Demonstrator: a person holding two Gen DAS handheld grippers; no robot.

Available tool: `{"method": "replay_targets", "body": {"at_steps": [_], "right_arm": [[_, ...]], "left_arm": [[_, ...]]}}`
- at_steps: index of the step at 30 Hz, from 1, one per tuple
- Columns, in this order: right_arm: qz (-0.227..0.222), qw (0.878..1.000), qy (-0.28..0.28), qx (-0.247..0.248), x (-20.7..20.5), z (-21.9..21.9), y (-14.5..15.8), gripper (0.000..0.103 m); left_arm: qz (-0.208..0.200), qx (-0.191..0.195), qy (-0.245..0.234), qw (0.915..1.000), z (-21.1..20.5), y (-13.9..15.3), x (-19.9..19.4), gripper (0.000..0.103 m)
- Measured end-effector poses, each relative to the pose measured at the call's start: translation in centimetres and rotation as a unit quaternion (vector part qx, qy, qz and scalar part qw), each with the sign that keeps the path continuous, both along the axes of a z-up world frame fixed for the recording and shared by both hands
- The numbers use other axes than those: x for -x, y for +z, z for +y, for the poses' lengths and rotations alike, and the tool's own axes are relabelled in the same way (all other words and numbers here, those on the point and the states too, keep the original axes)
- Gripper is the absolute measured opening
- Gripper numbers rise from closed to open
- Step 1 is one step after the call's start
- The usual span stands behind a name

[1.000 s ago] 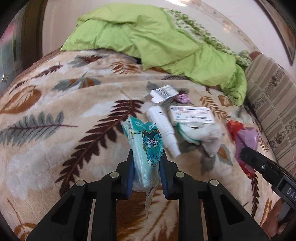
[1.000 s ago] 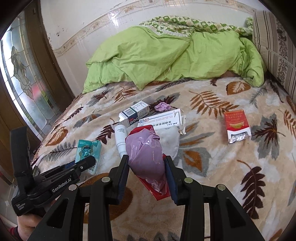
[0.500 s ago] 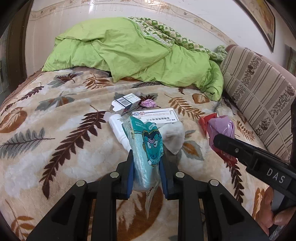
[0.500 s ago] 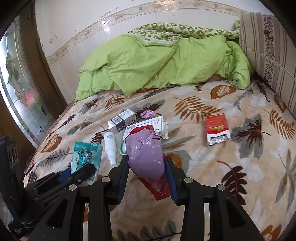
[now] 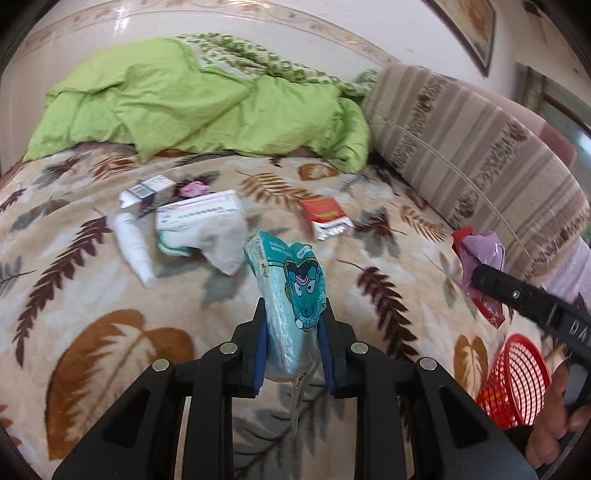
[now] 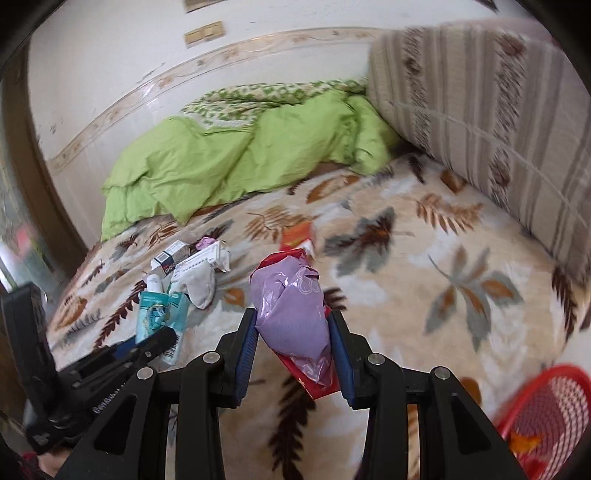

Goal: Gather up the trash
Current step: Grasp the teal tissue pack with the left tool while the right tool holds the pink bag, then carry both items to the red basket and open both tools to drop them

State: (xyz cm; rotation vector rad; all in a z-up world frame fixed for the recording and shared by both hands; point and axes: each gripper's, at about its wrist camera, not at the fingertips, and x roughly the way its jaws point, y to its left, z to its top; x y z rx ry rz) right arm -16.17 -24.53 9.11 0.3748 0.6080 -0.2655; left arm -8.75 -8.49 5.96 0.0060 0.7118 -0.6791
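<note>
Home bedroom: bed [image 5: 110, 332] under leaf-print fleece blanket, rumpled green duvet [image 5: 184, 107] at far wall, striped bolster cushion [image 5: 461, 147] along side, tiled wall border [image 6: 147, 88], framed picture [image 5: 469, 26] above.

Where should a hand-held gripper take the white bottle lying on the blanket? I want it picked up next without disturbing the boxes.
Grip the white bottle across its round body near the middle, coming from above with the fingers either side of its long axis. It lies flat on the blanket, its far end close to the boxes, so the lower half is clearer.
</note>
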Motion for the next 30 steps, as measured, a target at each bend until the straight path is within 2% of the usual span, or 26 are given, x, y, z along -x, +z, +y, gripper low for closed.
{"method": "replay_targets", "body": {"at_steps": [7, 11, 17, 30], "right_arm": [[0.023, 0.997, -0.030, -0.064, 2.8, -2.2, -1.3, 0.041], [0.034, 0.997, -0.031, -0.057, 2.4, -2.1, -1.4, 0.041], [0.058, 0.996, -0.034, -0.056, 1.9, -2.5, -2.0, 0.041], [0.064, 0.997, -0.032, -0.037, 1.5, -1.3, -1.8, 0.041]], "left_arm": [[-0.029, -0.026, -0.032, 0.9988, -1.9, -1.7, 1.8, 0.023], [-0.033, -0.039, -0.034, 0.9981, -1.8, -2.3, 1.6, 0.023], [-0.025, -0.039, -0.022, 0.9987, -0.9, -2.6, 1.2, 0.023], [-0.018, -0.036, -0.013, 0.9991, 0.2, -2.5, 0.8, 0.023]]}}
